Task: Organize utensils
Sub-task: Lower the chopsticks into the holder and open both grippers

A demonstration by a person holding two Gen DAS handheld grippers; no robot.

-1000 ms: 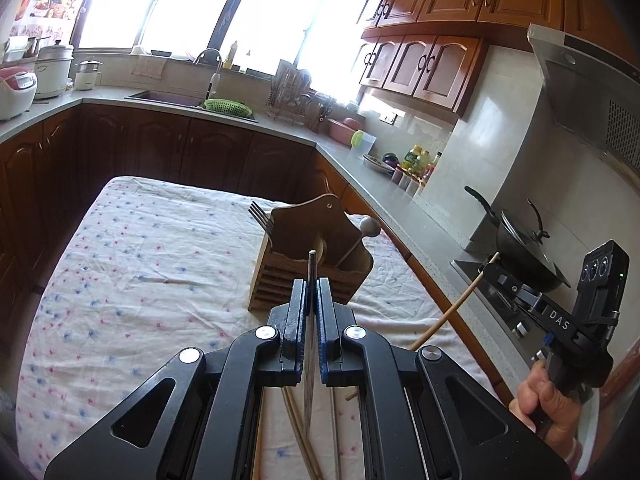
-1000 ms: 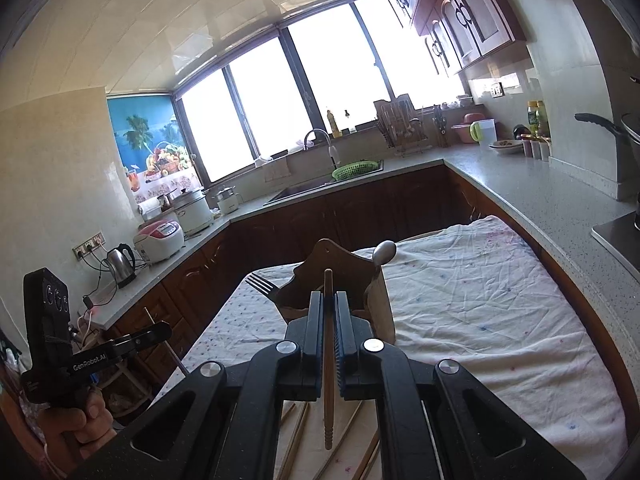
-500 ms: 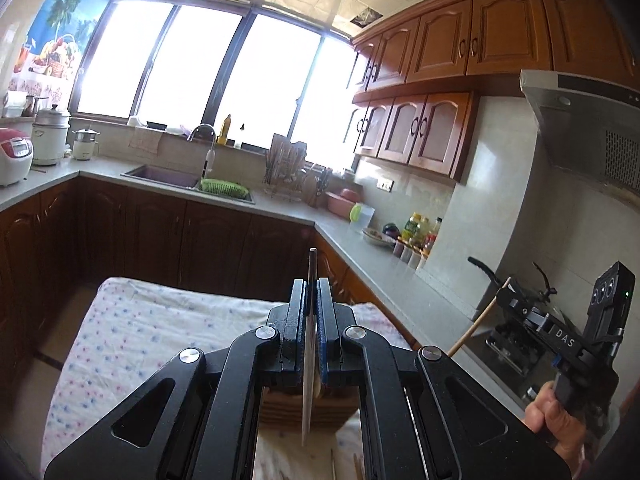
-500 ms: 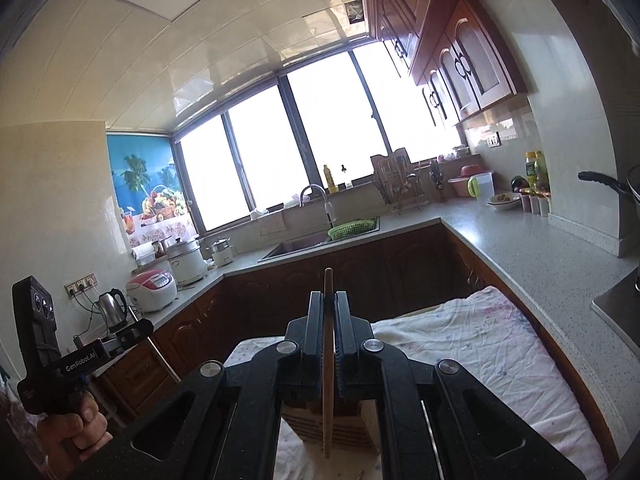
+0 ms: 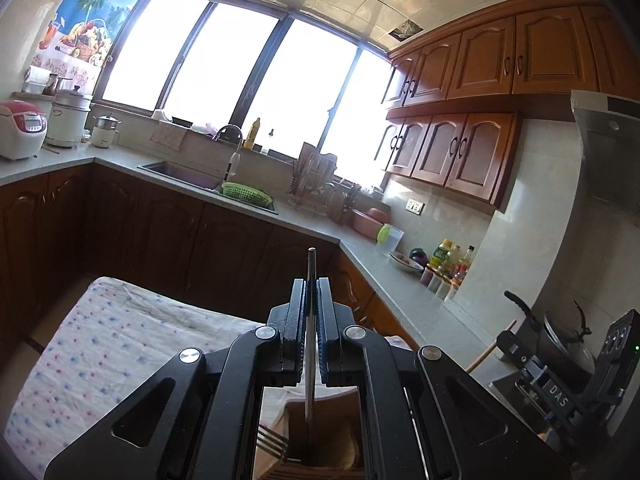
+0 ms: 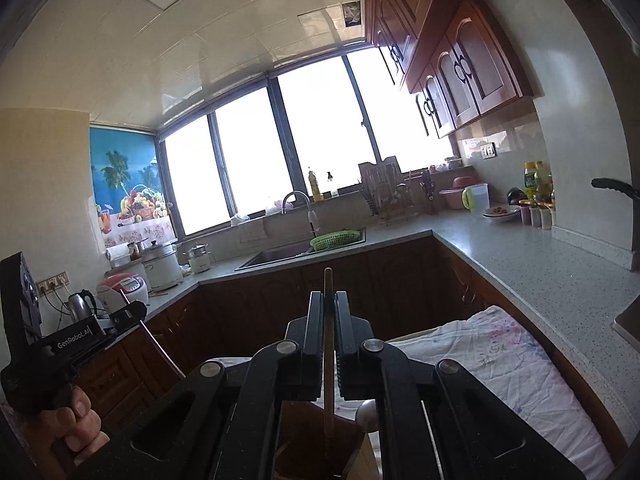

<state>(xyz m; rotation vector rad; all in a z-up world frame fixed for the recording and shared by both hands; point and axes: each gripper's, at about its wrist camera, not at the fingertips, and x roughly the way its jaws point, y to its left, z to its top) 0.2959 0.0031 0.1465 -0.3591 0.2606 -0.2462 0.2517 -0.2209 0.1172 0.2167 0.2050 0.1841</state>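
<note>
The left gripper (image 5: 311, 344) pinches a dark chopstick (image 5: 310, 320) upright over the wooden holder (image 5: 320, 436). The right gripper (image 6: 329, 340) pinches a wooden chopstick (image 6: 329, 344) upright too.

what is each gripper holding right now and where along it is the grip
Left gripper: a dark chopstick, clamped near its upper end. Right gripper: a wooden chopstick, also near its top.

A green basket (image 5: 246, 193) sits by the sink (image 5: 180, 172) (countertop).

Green basket (image 5: 245, 193), white tablecloth (image 5: 100, 344) dotted pink-blue
</note>
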